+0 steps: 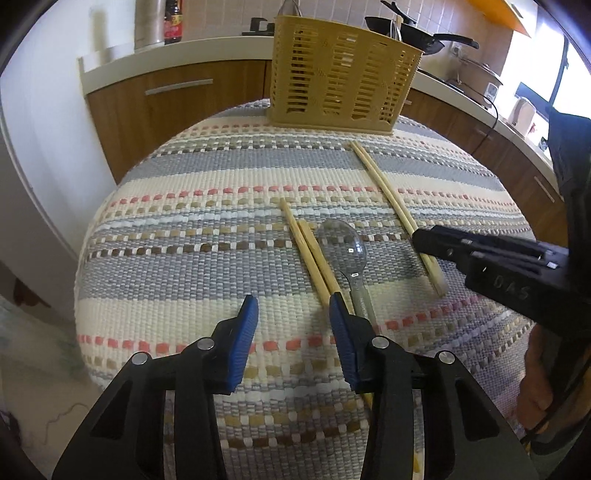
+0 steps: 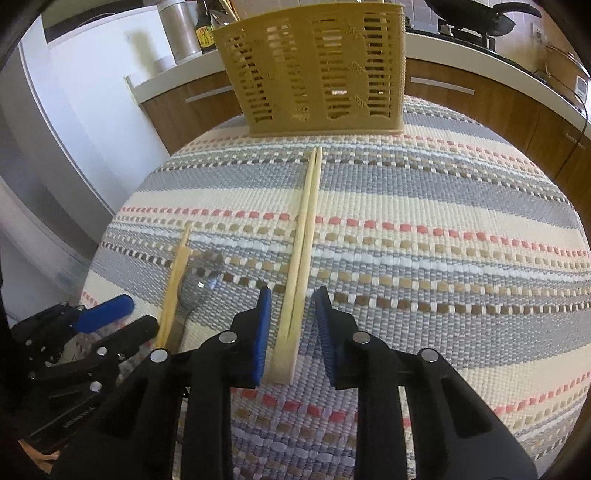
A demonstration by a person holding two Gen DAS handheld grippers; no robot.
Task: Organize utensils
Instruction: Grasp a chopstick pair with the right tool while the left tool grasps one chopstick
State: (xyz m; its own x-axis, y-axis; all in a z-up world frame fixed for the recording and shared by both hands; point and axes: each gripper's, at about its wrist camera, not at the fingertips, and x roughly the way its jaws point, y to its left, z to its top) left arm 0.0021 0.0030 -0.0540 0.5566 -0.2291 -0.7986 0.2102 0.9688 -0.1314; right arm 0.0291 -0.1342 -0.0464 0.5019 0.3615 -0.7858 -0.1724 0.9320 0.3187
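Observation:
A tan slotted utensil basket [image 1: 343,74] stands at the far edge of the striped woven mat [image 1: 184,258]; it also shows in the right wrist view [image 2: 314,70]. A pair of bamboo chopsticks [image 2: 303,251] lies between the open jaws of my right gripper [image 2: 291,299], its thick ends between the pads, untouched. It also shows in the left wrist view [image 1: 391,203]. A second chopstick pair [image 1: 310,254] and a clear plastic spoon [image 1: 345,251] lie just right of my open, empty left gripper [image 1: 293,306]. The right gripper [image 1: 421,240] shows from the side there.
Wooden kitchen cabinets with a white counter run behind the table [image 1: 177,96]. Bottles [image 1: 173,22] and a black pan [image 1: 417,33] stand on the counter. The left gripper [image 2: 107,317] sits at the lower left of the right wrist view.

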